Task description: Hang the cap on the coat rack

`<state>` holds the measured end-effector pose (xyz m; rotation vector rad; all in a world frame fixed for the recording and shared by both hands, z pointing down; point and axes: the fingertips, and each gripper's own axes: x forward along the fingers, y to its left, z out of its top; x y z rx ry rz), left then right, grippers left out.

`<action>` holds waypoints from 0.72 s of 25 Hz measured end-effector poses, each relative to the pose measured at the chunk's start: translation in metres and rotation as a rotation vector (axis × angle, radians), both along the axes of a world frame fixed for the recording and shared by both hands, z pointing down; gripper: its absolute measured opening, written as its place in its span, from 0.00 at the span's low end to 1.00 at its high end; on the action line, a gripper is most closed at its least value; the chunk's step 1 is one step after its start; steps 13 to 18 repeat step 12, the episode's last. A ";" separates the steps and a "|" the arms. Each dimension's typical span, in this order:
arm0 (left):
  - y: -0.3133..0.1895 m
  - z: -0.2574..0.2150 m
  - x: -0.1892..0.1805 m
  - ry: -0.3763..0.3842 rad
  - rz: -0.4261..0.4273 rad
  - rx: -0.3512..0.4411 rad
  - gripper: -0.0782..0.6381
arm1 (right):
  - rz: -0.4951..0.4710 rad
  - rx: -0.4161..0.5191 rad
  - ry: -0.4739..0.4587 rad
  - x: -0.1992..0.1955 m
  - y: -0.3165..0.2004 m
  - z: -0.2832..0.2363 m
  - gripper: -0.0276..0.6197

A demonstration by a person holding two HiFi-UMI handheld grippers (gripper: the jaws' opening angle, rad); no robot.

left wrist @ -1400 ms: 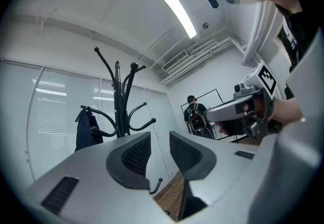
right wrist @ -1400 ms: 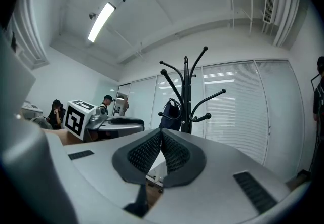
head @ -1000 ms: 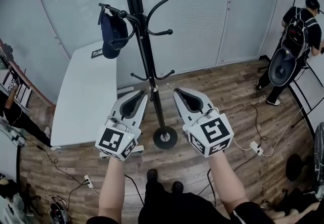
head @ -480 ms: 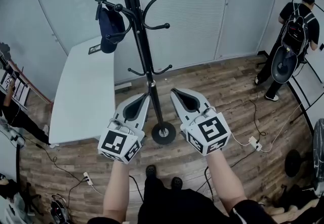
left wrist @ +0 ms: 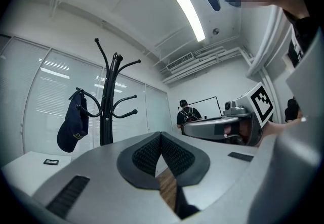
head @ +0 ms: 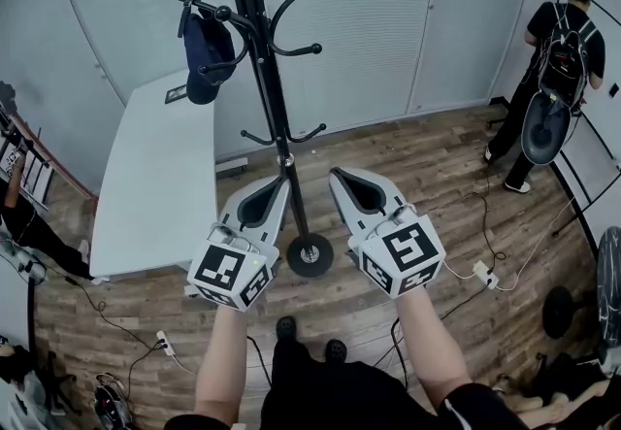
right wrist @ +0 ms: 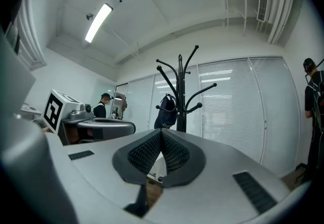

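A dark blue cap (head: pixel 206 54) hangs from a hook on the left side of the black coat rack (head: pixel 264 79); it also shows as the cap (left wrist: pixel 72 128) on the rack (left wrist: pixel 106 117) and as the cap (right wrist: pixel 167 109) on the rack (right wrist: pixel 180 101). My left gripper (head: pixel 275 187) is held low in front of the rack's pole, shut with nothing in it. My right gripper (head: pixel 344 178) is level with it on the pole's other side, also shut and empty. Both are well below and apart from the cap.
A white table (head: pixel 155 185) stands to the left of the rack, with a small dark item near its far end. The rack's round base (head: pixel 310 254) sits on the wood floor between my grippers. A person with a backpack (head: pixel 558 40) stands at the right. Cables and power strips (head: pixel 480 273) lie on the floor.
The left gripper's jaws have come together from slightly apart. Both grippers drifted slightly and the view shifted a little, with the rack now a bit further left in the head view.
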<state>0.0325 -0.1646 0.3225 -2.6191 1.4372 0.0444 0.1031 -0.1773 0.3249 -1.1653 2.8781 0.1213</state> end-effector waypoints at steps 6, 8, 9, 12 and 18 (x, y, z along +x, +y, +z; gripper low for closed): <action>-0.001 -0.004 -0.004 0.005 -0.001 0.006 0.13 | -0.009 0.014 0.011 -0.004 0.001 -0.003 0.09; 0.000 -0.005 -0.004 0.010 -0.004 0.010 0.13 | -0.011 0.018 0.017 -0.005 0.003 -0.003 0.09; 0.000 -0.006 -0.005 0.011 -0.005 0.013 0.13 | -0.012 0.019 0.019 -0.005 0.004 -0.003 0.09; 0.001 -0.006 -0.005 0.020 -0.006 0.020 0.13 | -0.011 0.013 0.028 -0.005 0.004 0.000 0.09; 0.001 -0.006 -0.005 0.020 -0.006 0.020 0.13 | -0.011 0.013 0.028 -0.005 0.004 0.000 0.09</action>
